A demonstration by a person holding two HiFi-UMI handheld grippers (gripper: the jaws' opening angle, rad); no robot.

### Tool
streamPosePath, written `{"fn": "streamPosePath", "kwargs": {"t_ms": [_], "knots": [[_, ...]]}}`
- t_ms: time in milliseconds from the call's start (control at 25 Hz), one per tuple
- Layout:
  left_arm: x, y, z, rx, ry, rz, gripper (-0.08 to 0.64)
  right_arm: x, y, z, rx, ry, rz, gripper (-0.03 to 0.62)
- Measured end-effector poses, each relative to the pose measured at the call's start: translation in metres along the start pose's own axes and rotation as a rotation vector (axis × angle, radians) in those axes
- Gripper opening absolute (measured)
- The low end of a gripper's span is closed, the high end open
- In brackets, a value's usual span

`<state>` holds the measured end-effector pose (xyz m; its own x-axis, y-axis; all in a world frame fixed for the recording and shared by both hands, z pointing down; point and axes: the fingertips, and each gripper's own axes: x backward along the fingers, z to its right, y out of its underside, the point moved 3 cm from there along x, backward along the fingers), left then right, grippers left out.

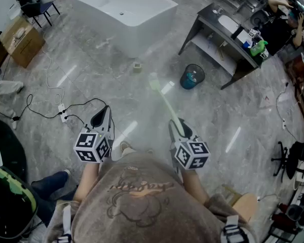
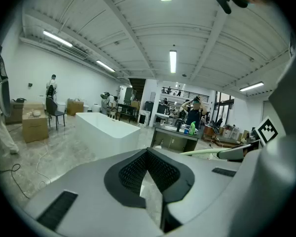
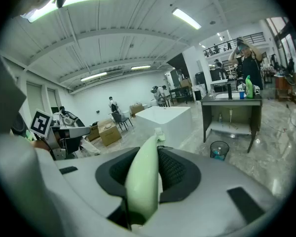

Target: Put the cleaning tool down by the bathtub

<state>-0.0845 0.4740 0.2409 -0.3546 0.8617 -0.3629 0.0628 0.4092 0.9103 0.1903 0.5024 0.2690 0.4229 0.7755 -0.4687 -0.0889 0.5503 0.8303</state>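
Green cleaning tool (image 1: 164, 103) in right claw (image 1: 174, 124), left claw (image 1: 103, 111) closed — bathtub (image 1: 142, 15) ahead

Bright ceiling strip lights (image 2: 172, 61), floor (image 1: 142, 103) glare, fisheye-warped dark edges

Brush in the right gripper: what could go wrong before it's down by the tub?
1. The right gripper grips the long brush at its near end only; it may pivot or slip out.
2. A small block lies on the floor before the bathtub; the brush head could knock it.
3. A corded power strip lies left of the path: trip risk.
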Motion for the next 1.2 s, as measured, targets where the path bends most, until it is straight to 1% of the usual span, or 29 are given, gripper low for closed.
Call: {"fn": "streamPosePath", "kwargs": {"t_ms": [160, 400, 520, 680, 840, 1000, 1200], "knots": [[-0.002, -0.004, -0.003, 0.004, 0.001, -0.008, 0.003, -0.002, -0.005, -0.002, -0.003, -0.003, -0.005, 0.114], [-0.005, 0.0, -0.005, 0.002, 0.009, -0.007, 0.003, -0.005, -0.002, -0.005, -0.002, -0.014, 0.0, 0.114], [-0.001, 0.003, -0.009, 0.006, 0.013, -0.011, 0.003, -0.004, -0.001, -0.012, -0.013, -0.023, 0.014, 0.114], [0.002, 0.006, -0.018, 0.0, 0.019, -0.016, 0.003, -0.007, -0.002, -0.021, -0.004, -0.034, 0.035, 0.115], [0.001, 0.009, -0.027, -0.018, 0.044, -0.026, 0.003, -0.009, -0.002, -0.031, 0.007, -0.032, 0.049, 0.114], [0.0, 0.017, -0.045, -0.028, 0.065, -0.031, 0.003, -0.022, 0.003, -0.045, 0.017, -0.04, 0.085, 0.114], [-0.001, 0.021, -0.055, -0.032, 0.087, -0.049, 0.003, -0.03, 0.006, -0.057, 0.013, -0.023, 0.077, 0.114]]}}
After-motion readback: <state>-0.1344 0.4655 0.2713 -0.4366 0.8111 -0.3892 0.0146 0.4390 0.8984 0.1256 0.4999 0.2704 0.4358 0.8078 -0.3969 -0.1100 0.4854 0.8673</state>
